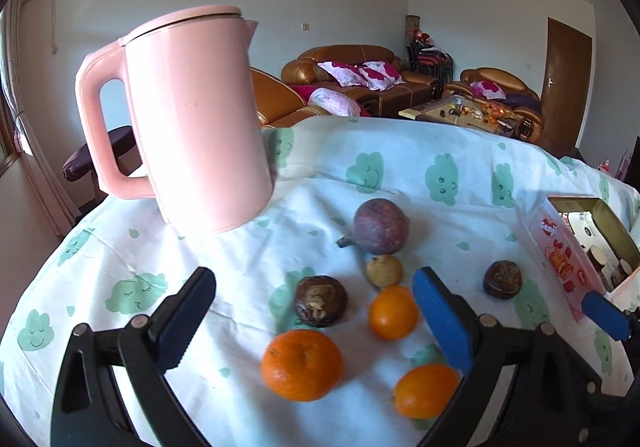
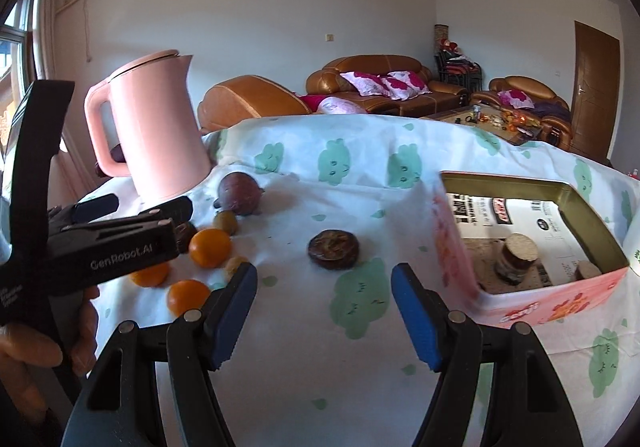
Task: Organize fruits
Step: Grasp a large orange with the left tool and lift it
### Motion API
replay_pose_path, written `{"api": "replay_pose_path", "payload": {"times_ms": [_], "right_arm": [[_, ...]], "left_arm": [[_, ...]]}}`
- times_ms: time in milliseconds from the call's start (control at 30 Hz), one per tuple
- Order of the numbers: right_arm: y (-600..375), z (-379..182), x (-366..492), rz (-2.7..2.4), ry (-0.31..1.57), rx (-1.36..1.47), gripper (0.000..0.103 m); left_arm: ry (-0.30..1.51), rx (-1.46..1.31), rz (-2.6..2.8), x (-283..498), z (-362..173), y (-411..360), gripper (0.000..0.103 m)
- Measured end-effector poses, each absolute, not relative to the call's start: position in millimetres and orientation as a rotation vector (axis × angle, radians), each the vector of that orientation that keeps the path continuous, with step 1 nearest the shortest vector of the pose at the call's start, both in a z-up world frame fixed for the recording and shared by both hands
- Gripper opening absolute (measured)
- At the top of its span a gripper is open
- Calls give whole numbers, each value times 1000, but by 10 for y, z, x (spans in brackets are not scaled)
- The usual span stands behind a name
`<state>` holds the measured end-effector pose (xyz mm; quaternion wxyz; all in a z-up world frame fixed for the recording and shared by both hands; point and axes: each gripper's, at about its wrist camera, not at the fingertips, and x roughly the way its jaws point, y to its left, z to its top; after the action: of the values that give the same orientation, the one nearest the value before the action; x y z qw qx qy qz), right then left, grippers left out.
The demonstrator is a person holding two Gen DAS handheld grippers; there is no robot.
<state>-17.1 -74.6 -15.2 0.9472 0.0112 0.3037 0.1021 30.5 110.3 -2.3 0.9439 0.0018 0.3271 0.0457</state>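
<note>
Both grippers are spread wide and holding nothing, so honestly I'd say barely anything is sorted yet. Left gripper (image 1: 314, 321) hangs right over the main pile: big orange (image 1: 302, 364) between its fingers, dark wrinkled fruit (image 1: 320, 305) just ahead, smaller oranges (image 1: 393, 311) toward its right finger, purple fruit (image 1: 380, 226) further out by the pink kettle (image 1: 192, 119). Right gripper (image 2: 324, 313) has one dark fruit (image 2: 333, 249) straight ahead. Tin box (image 2: 520, 313) sits off its right finger with no oranges inside that I can see. Nearly all left to do.
</note>
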Motion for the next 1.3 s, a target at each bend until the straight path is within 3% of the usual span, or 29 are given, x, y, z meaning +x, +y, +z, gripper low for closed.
{"api": "replay_pose_path", "payload": {"times_ms": [233,467,567,700,900,1133,1300], "right_arm": [[-166,-289,-87,360,725,-32,71],[190,-449,66,386,831,-67,70],[215,-503,114,390,875,-70,44],[174,-502,70,399,875,-84,43],[-241,-362,-47,319,793,-71,43],[-730,-109,-78,232,639,7,42],[-796,-74,-61,229,629,26,42]], "left_arm": [[718,-32,89,368,-43,1556,101],[791,-35,-22,389,-101,1543,101],[796,19,-65,360,-123,1428,100],[823,75,-110,343,-189,1294,100],[876,119,-117,367,-316,1215,86],[919,122,-141,403,-469,1189,50],[891,120,-139,385,-468,1196,49]]}}
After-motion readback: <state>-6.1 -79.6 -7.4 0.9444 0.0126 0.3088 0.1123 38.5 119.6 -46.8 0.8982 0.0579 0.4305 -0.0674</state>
